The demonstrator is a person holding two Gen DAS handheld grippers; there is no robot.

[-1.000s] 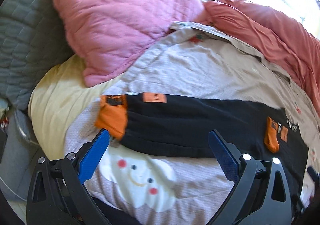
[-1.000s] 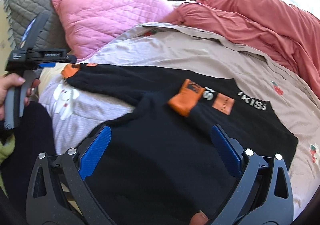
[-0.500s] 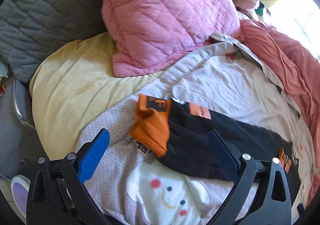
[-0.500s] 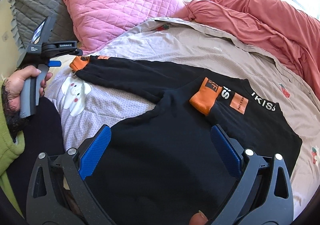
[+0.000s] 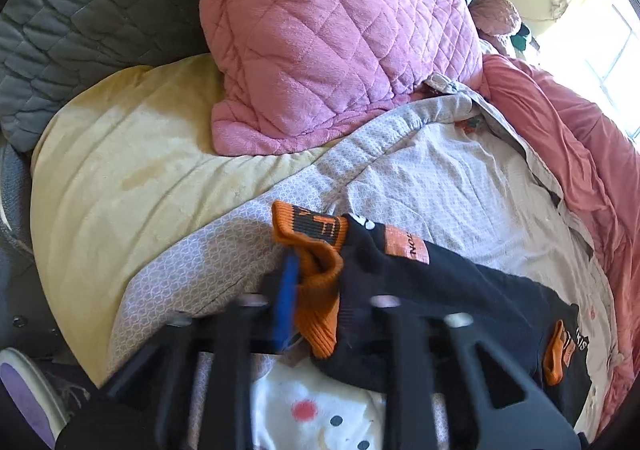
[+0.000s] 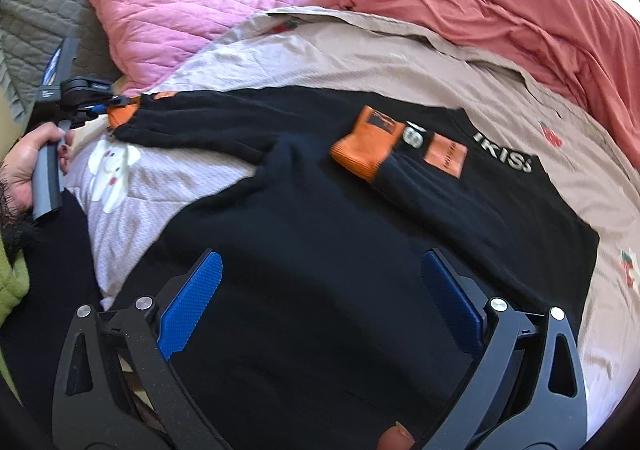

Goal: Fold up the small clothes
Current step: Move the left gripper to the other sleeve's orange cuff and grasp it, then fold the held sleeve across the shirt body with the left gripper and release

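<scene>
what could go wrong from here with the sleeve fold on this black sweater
1. The left gripper pinches only the bunched orange cuff; the ribbed edge may slip out once lifted.
2. The right gripper hangs open above the black sweater and pins nothing, so pulling the sleeve could drag the body askew.
3. The folded sleeve's cuff lies loose on the chest and could get knocked out of place.

Before my tongs: pink quilted pillow [image 5: 336, 46] against grey quilted headboard [image 5: 80, 22]; coral blanket [image 6: 520, 6] bunched beyond beige sheet [image 6: 400, 62].
</scene>
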